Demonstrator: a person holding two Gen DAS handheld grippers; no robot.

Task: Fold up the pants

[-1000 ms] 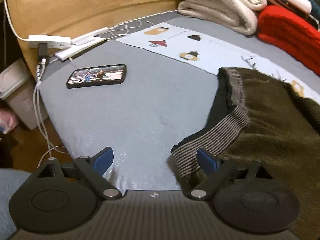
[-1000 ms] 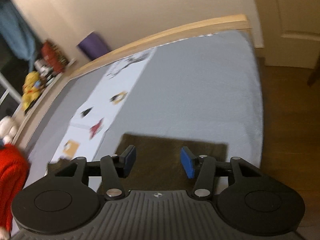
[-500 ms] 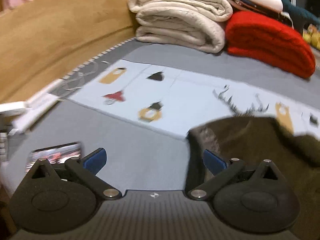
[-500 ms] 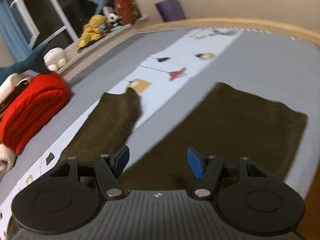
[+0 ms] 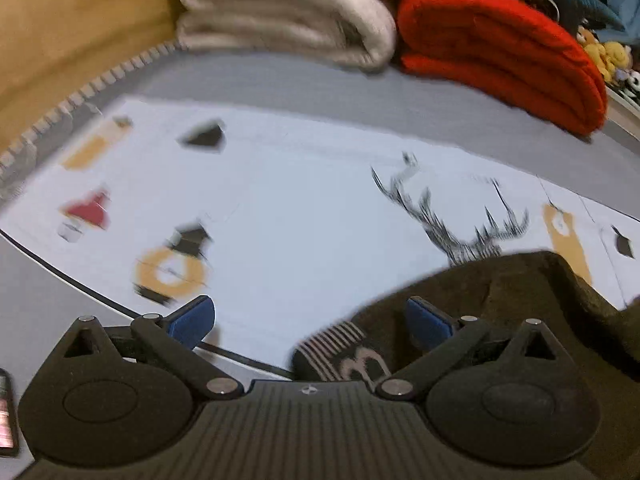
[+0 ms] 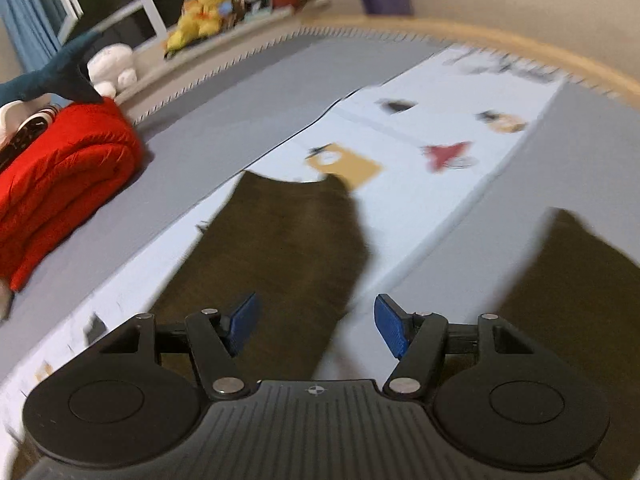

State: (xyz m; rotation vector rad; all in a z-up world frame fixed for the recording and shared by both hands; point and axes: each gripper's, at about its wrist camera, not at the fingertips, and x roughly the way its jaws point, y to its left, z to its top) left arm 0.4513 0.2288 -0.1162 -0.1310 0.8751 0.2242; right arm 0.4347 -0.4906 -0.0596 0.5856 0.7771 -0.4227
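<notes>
Dark olive pants lie spread on the grey bed. In the left wrist view their waist end (image 5: 520,300) with a striped waistband (image 5: 332,344) sits at the lower right, under and beside my open, empty left gripper (image 5: 308,320). In the right wrist view two legs show: one (image 6: 280,248) running ahead of my open, empty right gripper (image 6: 316,326), the other (image 6: 580,288) at the right. The right gripper hovers over the gap between the legs.
A pale blue printed mat (image 5: 300,200) lies under the pants. Folded beige blankets (image 5: 280,12) and a red blanket (image 5: 500,48) are stacked at the bed's far side. A wooden bed frame (image 6: 520,44) rims the mattress. Plush toys (image 6: 200,16) sit on a ledge.
Both grippers have swept across the bed. The left view moved from the phone and waistband toward the blankets. The right view swung from the hems to along the legs. Both stayed open.
</notes>
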